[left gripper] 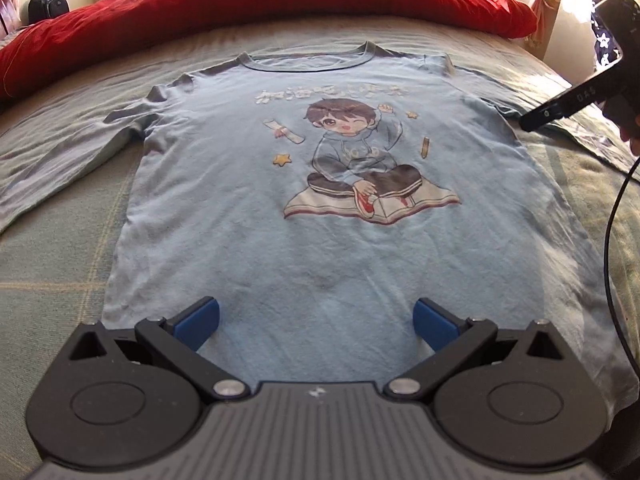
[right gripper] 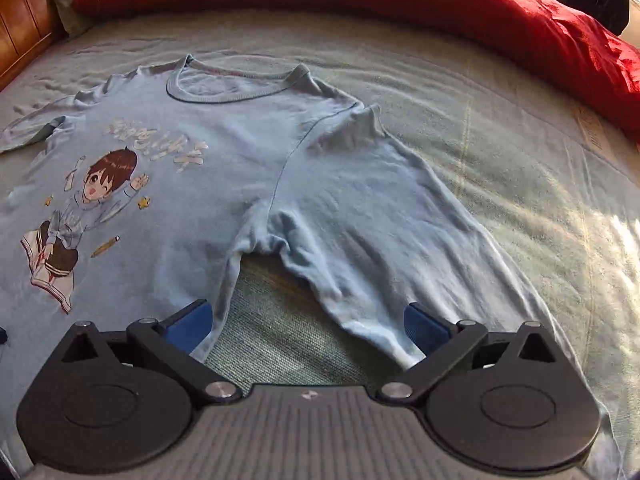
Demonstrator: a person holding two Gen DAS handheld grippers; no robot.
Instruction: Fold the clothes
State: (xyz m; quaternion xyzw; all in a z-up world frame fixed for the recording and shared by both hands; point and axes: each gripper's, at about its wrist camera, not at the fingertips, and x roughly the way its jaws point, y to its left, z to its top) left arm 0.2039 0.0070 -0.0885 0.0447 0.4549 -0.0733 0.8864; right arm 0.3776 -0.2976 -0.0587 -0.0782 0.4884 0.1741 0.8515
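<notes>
A light blue long-sleeved shirt (left gripper: 320, 248) with a cartoon print lies flat, front up, on the bed, collar (left gripper: 308, 62) at the far end. My left gripper (left gripper: 316, 326) hovers open over the shirt's hem area, its blue pads (left gripper: 198, 322) wide apart with nothing between them. In the right wrist view my right gripper (right gripper: 307, 330) is open just below the armpit (right gripper: 260, 244). The shirt's right sleeve (right gripper: 360, 240) runs down towards its right finger, and bare sheet shows between the fingers. The right gripper (left gripper: 530, 122) also shows at the shirt's right shoulder, held by a hand.
A grey-green checked sheet (left gripper: 60, 264) covers the bed. A red duvet (left gripper: 260, 0) is bunched along the far edge. A wooden headboard (right gripper: 24, 20) stands at the far left. A black cable (left gripper: 614, 216) hangs at the right, and a dark bag (left gripper: 48, 4) sits beyond the bed.
</notes>
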